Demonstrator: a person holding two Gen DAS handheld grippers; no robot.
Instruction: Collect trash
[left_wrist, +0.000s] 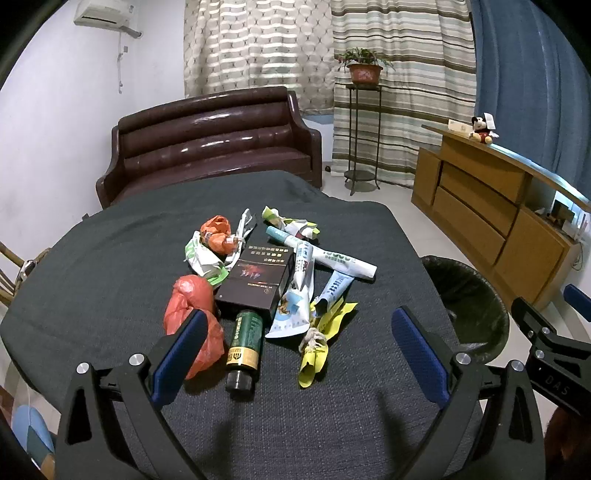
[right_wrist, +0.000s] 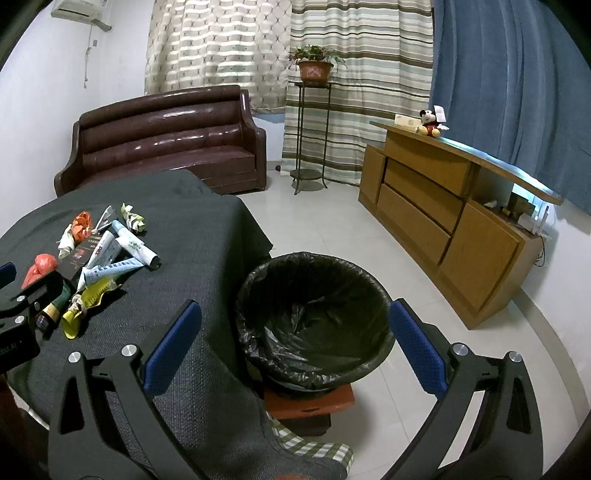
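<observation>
A pile of trash (left_wrist: 266, 280) — red bags, a dark box, a green bottle (left_wrist: 244, 347), squeezed tubes — lies on the dark-clothed table (left_wrist: 110, 258). The left gripper (left_wrist: 299, 325) hangs spread and empty just near of it. Right of the table, the right gripper (right_wrist: 295, 321) hangs spread wide, empty, above the black-lined bin (right_wrist: 314, 317).

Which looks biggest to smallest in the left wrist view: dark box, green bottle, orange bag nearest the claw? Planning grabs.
1. dark box
2. orange bag, close behind; the left claw's finger covers part of it
3. green bottle

The bag and bottle lie nearer the camera, so true sizes stay unsure.
</observation>
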